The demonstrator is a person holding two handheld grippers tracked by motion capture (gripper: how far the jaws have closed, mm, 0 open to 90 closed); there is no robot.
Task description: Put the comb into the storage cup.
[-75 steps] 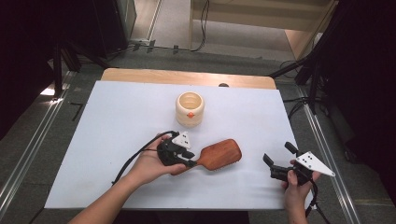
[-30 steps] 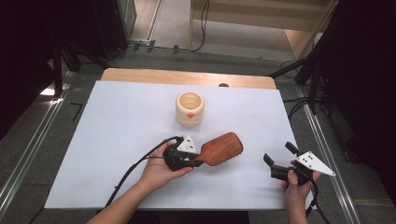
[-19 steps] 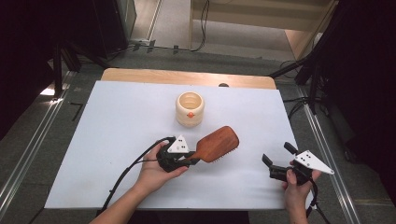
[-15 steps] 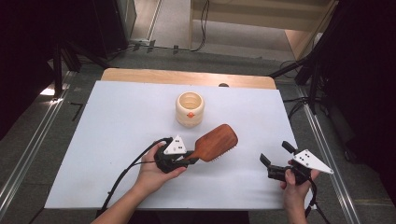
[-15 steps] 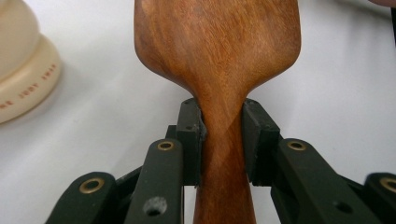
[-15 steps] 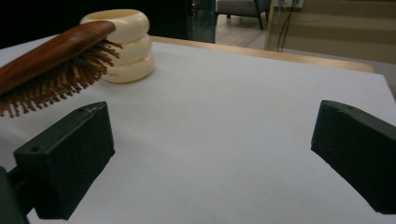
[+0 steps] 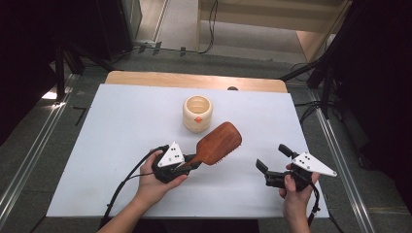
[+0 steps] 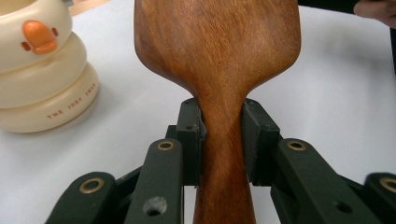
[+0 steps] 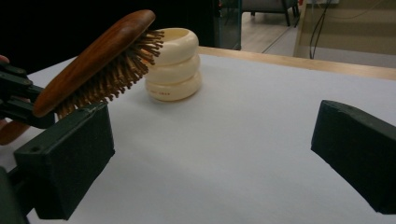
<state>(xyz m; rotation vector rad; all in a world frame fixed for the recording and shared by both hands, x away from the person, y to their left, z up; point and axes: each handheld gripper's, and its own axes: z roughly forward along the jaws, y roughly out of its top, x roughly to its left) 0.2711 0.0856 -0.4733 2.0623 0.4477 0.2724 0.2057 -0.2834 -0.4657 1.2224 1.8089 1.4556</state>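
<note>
Gripping with my left gripper (image 7: 190, 163), I have its jaws pinched on the narrow neck of the wooden hairbrush (image 7: 217, 143), one black pad (image 8: 191, 135) against each side of the handle. I see the brush lifted off the white table (image 7: 121, 121), tilted, head raised and bristles facing down. Just beyond its head stands the cream ringed cup (image 7: 197, 113) with an orange duck bill on its side, upright; whether the brush touches it I cannot tell. Further right, my right gripper (image 7: 276, 159) sits low over the table, jaws spread wide with nothing between them.
</note>
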